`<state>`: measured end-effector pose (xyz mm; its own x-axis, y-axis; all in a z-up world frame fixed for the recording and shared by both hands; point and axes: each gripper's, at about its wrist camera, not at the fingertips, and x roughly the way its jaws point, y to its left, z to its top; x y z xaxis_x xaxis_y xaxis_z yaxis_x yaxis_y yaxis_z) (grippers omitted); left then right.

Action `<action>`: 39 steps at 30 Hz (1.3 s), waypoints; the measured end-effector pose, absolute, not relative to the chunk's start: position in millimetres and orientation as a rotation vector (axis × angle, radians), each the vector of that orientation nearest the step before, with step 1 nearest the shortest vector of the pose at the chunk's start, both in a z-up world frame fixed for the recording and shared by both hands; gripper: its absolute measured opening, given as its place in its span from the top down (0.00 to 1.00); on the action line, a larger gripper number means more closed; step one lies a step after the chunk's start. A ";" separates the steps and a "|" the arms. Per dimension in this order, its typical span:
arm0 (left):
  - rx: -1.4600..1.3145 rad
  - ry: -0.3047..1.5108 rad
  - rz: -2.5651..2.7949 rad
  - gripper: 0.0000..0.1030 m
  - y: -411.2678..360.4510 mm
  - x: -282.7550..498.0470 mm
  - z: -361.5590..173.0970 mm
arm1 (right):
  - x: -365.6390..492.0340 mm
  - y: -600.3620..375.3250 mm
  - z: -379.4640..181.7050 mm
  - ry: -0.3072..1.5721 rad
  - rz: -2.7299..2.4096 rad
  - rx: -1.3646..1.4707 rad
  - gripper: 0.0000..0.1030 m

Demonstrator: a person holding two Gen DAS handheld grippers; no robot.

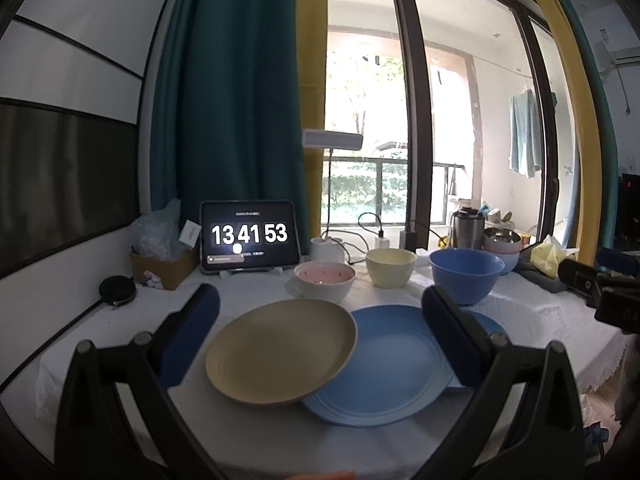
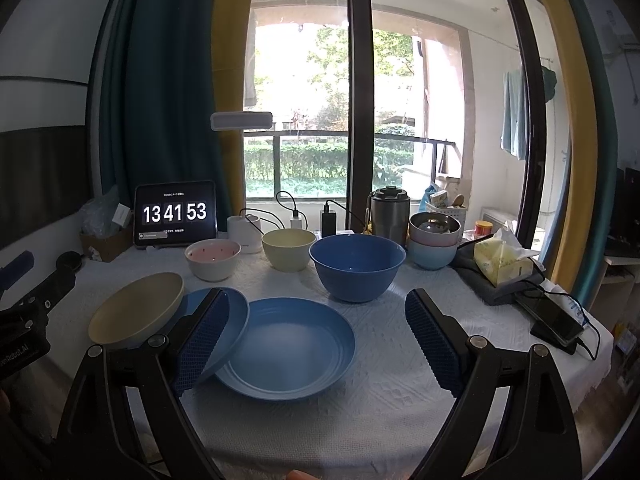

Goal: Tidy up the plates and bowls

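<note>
A tan plate [image 1: 280, 350] leans on a blue plate [image 1: 384, 364], which overlaps a second blue plate [image 1: 486, 324]. In the right wrist view the tan plate [image 2: 136, 312], the middle blue plate [image 2: 234, 320] and the front blue plate [image 2: 288, 352] overlap in a row. Behind stand a pink-lined bowl [image 1: 324, 280], a yellow bowl [image 1: 390, 266] and a big blue bowl [image 1: 466, 274]; all show in the right view too [image 2: 212, 258] [image 2: 289, 248] [image 2: 357, 264]. My left gripper [image 1: 320, 320] is open above the plates. My right gripper [image 2: 316, 332] is open over the front plate.
A tablet clock [image 1: 250, 236] stands at the back left beside a cardboard box [image 1: 164, 268]. Stacked bowls [image 2: 433, 238], a steel flask [image 2: 390, 214], a tissue pack [image 2: 504, 262], a phone [image 2: 556, 316] and charger cables [image 2: 296, 212] crowd the back and right.
</note>
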<state>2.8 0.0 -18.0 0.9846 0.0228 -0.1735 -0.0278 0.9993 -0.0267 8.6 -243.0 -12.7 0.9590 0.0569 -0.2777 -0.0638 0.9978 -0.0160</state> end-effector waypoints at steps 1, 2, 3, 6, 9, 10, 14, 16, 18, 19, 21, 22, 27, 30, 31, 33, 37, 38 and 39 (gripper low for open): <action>-0.029 0.175 0.025 0.01 0.2 2.8 -17.9 | 8.9 -242.7 -12.6 0.282 0.061 -0.025 0.11; -0.029 0.175 0.025 0.01 0.0 2.6 -17.9 | 8.7 -242.8 -12.6 0.282 0.061 -0.026 0.11; -0.028 0.174 0.025 0.01 0.2 2.8 -17.9 | 8.7 -242.9 -12.6 0.281 0.061 -0.026 0.11; -0.028 0.176 0.024 0.01 0.4 3.3 -18.3 | 8.7 -242.9 -12.8 0.282 0.061 -0.026 0.11; -0.028 0.177 0.025 0.01 0.5 3.2 -18.6 | 8.6 -242.9 -12.9 0.282 0.061 -0.026 0.11; -0.027 0.178 0.026 0.01 0.4 3.6 -18.9 | 8.7 -243.2 -12.8 0.282 0.061 -0.026 0.11; -0.027 0.183 0.030 0.01 0.9 4.8 -20.2 | 9.5 -242.5 -14.2 0.287 0.063 -0.025 0.11; -0.027 0.184 0.030 0.01 0.8 4.8 -20.6 | 9.8 -242.4 -14.1 0.287 0.063 -0.025 0.11; -0.026 0.186 0.029 0.01 1.1 5.4 -21.3 | 9.8 -242.5 -14.2 0.288 0.063 -0.024 0.11; -0.026 0.188 0.029 0.01 1.2 5.8 -21.7 | 9.8 -242.1 -15.1 0.290 0.063 -0.024 0.11; -0.027 0.192 0.031 0.01 1.8 6.4 -23.0 | 10.5 -241.0 -16.7 0.293 0.064 -0.022 0.11; -0.028 0.194 0.032 0.01 1.9 6.7 -23.6 | 11.2 -240.8 -17.5 0.295 0.065 -0.022 0.11; -0.033 0.217 0.036 0.01 2.1 9.6 -30.4 | 15.4 -238.3 -23.0 0.313 0.078 -0.023 0.11; -0.037 0.241 0.037 0.01 2.4 13.0 -37.1 | 21.6 -234.4 -28.8 0.333 0.092 -0.022 0.11; -0.039 0.248 0.036 0.01 2.7 14.2 -39.2 | 23.7 -233.4 -30.0 0.338 0.095 -0.024 0.11; -0.044 0.266 0.037 0.01 2.7 17.3 -43.9 | 29.0 -230.4 -32.9 0.350 0.102 -0.027 0.11; -0.035 0.304 0.033 0.01 0.5 24.0 -54.1 | 40.6 -222.3 -38.1 0.369 0.125 -0.037 0.11; -0.034 0.321 0.028 0.01 0.4 27.8 -58.0 | 44.7 -220.0 -39.5 0.376 0.131 -0.041 0.11; -0.034 0.334 0.028 0.01 0.1 30.4 -60.8 | 48.9 -217.7 -40.8 0.384 0.137 -0.044 0.11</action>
<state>30.4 0.1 -60.8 0.9444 0.0214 -0.3281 -0.0327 0.9990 -0.0290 48.9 -217.7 -40.8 0.9181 0.1247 -0.3762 -0.1414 0.9898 -0.0169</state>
